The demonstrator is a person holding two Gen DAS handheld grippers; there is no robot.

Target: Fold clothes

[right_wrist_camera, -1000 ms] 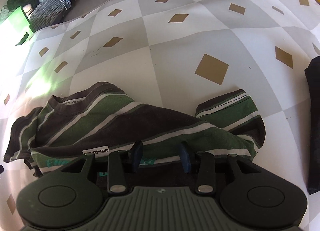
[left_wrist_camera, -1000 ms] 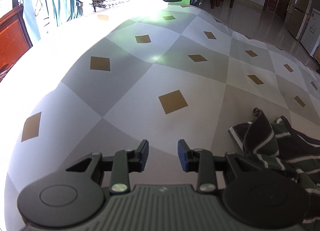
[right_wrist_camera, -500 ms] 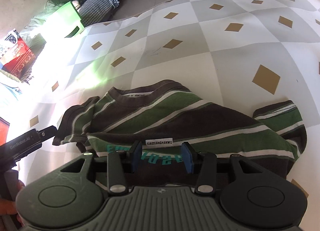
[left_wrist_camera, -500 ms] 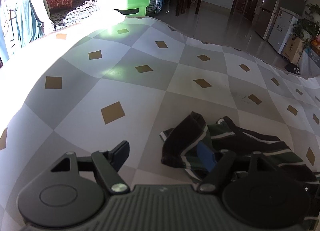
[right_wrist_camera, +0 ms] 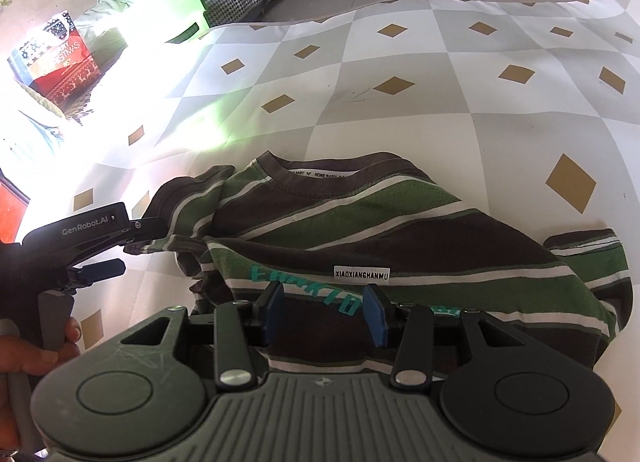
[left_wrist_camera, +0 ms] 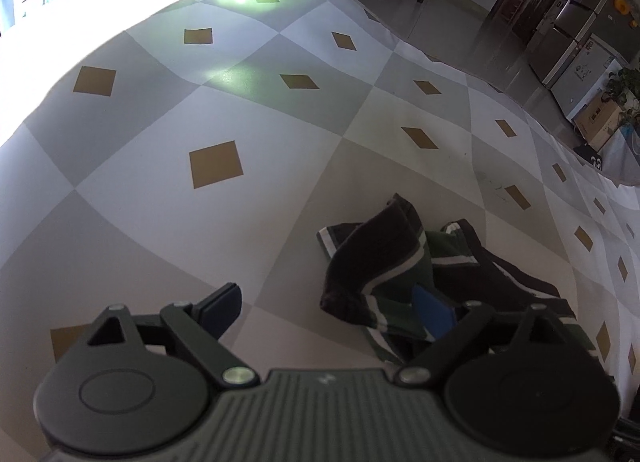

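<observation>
One striped shirt (right_wrist_camera: 380,238) lies mid-frame on the checked mat (right_wrist_camera: 500,121), collar toward the top, long axis left to right; its hem is hidden behind the right gripper (right_wrist_camera: 324,308), jaws narrow. Left gripper (left_wrist_camera: 328,306) jaws wide by the crumpled sleeve (left_wrist_camera: 376,262)

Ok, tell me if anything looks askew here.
The striped shirt lies rumpled on the checked cloth: its left sleeve is bunched and sticking up beside the open left claw. Nothing looks spilled or damaged.

Brown-green striped t-shirt (right_wrist_camera: 360,229) rumpled on checkered mat, collar away, left sleeve (left_wrist_camera: 372,258) seemingly bunched upward.
</observation>
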